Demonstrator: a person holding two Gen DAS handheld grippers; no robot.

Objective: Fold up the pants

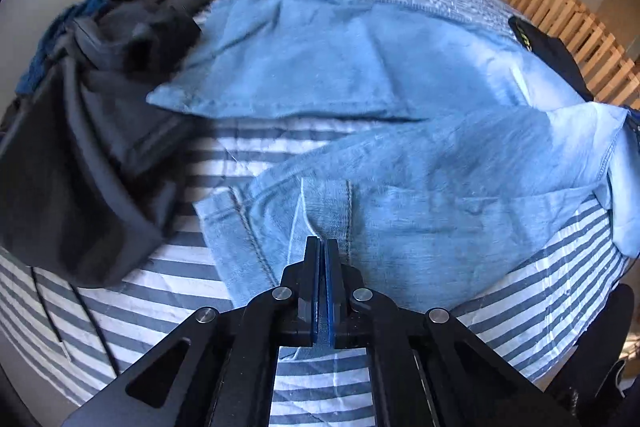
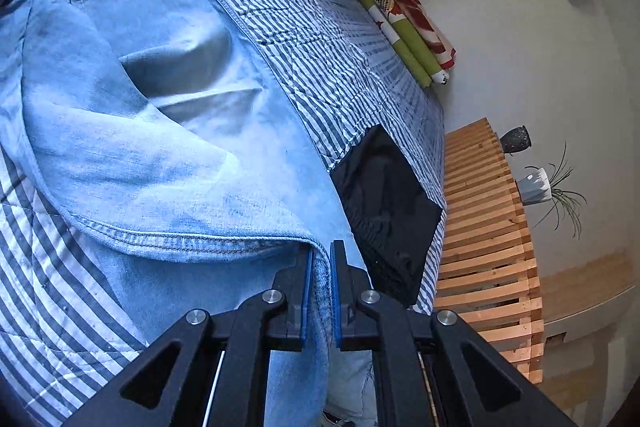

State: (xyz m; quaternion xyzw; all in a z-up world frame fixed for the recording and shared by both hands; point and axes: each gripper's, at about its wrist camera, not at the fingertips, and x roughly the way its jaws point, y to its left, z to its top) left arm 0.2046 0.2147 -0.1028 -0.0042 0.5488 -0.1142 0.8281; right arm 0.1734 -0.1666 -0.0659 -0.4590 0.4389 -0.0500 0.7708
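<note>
On the striped bed: we have the light-blue jeans point(image 1: 360, 75) spread across the bedspread point(image 1: 280, 143), one leg lying at twelve o'clock, the nearer leg at three o'clock in the left view.
Dark clothes pile point(image 1: 100, 107): at nine o'clock, touching the far leg's hem.
Left gripper point(image 1: 322, 247): we keep it clenched on a thin pinch of the near leg's hem, just beside the seam.
Right gripper point(image 2: 322, 255): we grasp the bunched hem edge between the pads.
Black garment point(image 2: 384, 207): at two o'clock of the right gripper, partly under the denim.
Risk, as we judge it: the left pinch is shallow, so a pull could slip it free; dragging may also catch the dark pile or skew the fold.
</note>
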